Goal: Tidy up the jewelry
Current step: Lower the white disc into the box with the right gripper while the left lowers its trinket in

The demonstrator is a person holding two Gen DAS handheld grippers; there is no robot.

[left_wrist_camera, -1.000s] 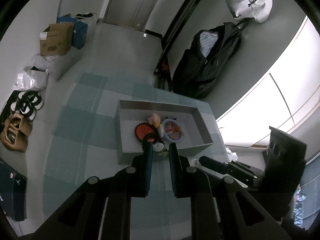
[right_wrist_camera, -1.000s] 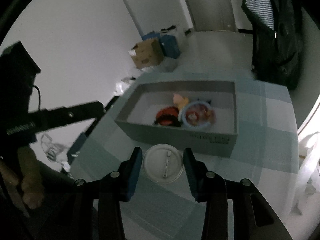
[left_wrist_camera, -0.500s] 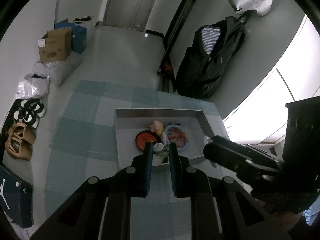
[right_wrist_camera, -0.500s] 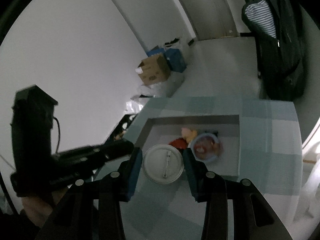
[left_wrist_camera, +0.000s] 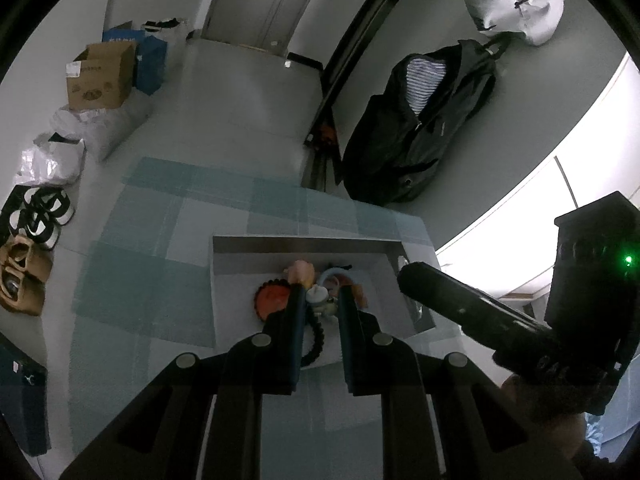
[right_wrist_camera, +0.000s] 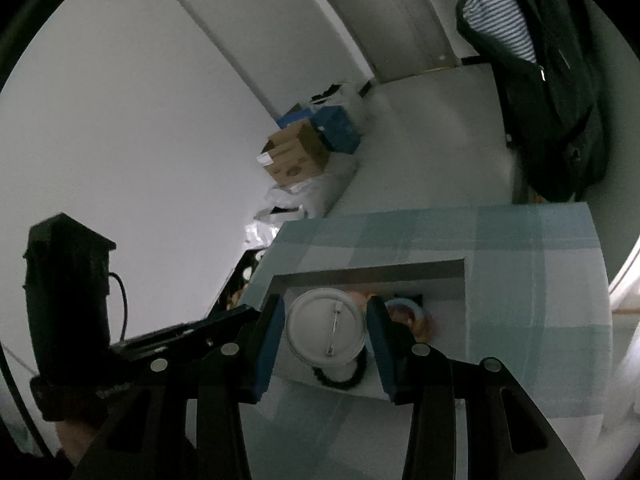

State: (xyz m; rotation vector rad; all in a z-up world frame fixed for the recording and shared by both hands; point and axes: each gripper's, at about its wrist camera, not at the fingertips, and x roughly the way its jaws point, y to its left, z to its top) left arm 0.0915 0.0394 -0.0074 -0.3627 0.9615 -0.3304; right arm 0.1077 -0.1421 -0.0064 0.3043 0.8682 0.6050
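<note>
The right claw (right_wrist_camera: 326,330) grips a white pin badge (right_wrist_camera: 326,328) over the grey box (left_wrist_camera: 304,240) on the table (right_wrist_camera: 540,264); the left claw (left_wrist_camera: 320,304), clenched on a small charm (left_wrist_camera: 318,294), hovers there too. Several trinkets already lie inside; both pieces remain to drop

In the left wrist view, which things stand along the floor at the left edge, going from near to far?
Brown bag → black-and-white shoes → white plastic bags → cardboard box → blue box.

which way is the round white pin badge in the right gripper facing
Back side toward the camera: the round white pin badge shows its metal pin clasp, gripped at its edges by the right gripper.
</note>
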